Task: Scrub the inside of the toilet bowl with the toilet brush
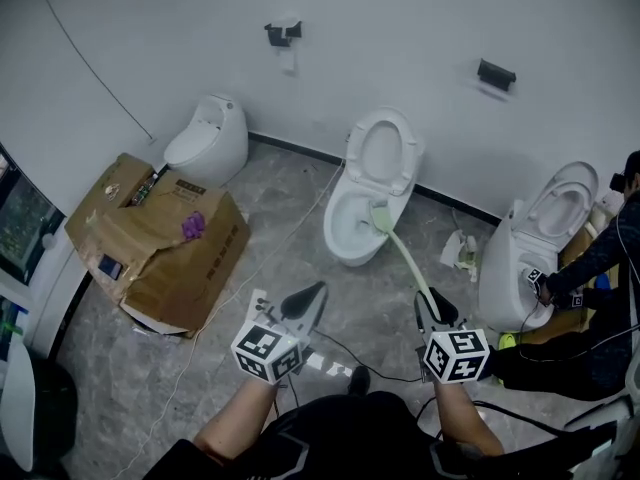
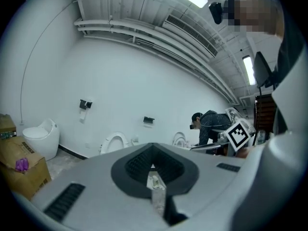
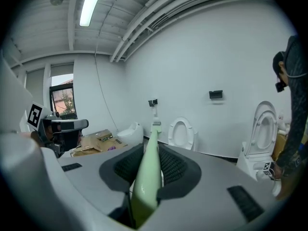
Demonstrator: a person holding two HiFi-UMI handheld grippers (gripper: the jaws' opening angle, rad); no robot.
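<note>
Clamping the right gripper point(image 1: 437, 313) on the near end of the toilet brush point(image 1: 402, 256) — light, slim, probably springy, best held firmly — bristles point(image 1: 380, 216) far ahead at the toilet bowl point(image 1: 340, 236), left gripper point(image 1: 310, 298) pinched together, empty.

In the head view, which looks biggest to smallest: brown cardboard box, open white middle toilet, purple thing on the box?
1. Brown cardboard box
2. Open white middle toilet
3. Purple thing
The box lies nearer, so that lead is unsure.
</note>
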